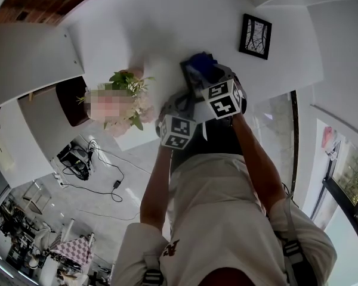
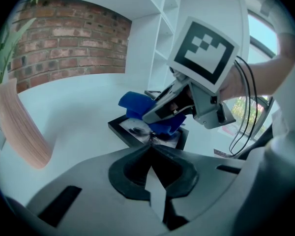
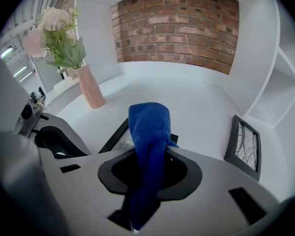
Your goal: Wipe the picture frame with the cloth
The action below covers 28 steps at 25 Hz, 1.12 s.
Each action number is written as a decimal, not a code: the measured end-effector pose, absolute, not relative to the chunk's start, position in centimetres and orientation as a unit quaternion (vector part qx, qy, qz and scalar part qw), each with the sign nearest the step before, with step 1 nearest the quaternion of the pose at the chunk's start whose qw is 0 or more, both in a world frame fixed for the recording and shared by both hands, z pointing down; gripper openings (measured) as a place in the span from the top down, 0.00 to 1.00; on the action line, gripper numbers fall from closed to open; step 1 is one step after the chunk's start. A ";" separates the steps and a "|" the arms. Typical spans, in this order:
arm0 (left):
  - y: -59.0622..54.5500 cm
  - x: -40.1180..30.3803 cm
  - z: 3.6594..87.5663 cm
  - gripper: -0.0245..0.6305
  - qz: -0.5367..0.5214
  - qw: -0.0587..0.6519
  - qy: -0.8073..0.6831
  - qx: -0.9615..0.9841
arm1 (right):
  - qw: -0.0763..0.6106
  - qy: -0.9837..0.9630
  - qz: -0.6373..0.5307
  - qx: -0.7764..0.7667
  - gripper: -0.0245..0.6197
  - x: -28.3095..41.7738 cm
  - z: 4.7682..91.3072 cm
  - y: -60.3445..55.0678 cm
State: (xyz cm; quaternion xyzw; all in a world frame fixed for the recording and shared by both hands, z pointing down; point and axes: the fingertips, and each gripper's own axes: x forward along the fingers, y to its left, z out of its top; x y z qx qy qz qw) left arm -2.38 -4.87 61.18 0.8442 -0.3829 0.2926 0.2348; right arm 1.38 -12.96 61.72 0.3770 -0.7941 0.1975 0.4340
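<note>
1. Right gripper view: the right gripper (image 3: 150, 154) has its jaws shut tight on the soft, floppy blue cloth (image 3: 148, 124).
2. The picture frame (image 3: 114, 137) lies flat on the white shelf (image 3: 196, 107) near the front edge, just under the cloth.
3. The left gripper (image 2: 151, 142) has its jaws together at the frame's near edge.
4. The frame looks stiff, and its glass may break. Rub softly and hold the rim.

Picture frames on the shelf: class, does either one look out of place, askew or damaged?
One picture frame lies face up on the white shelf, beneath the blue cloth, while the second frame stands upright by the wall. Only that mismatch stands out; no damage or spill shows.
</note>
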 end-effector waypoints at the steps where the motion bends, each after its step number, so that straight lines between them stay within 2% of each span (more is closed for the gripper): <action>1: -4.9 -2.4 61.2 0.96 0.293 0.234 -0.382 0.845 | 0.432 -0.794 0.199 0.379 0.82 1.5 61.7 -13.0; 15: -5.0 -2.4 61.2 0.96 0.296 0.231 -0.382 0.844 | 0.400 -0.790 0.204 0.417 0.81 4.2 60.7 -14.2; 28: -5.0 -2.3 61.2 0.96 0.302 0.230 -0.381 0.843 | 0.414 -0.769 0.190 0.449 0.82 7.5 60.6 -15.0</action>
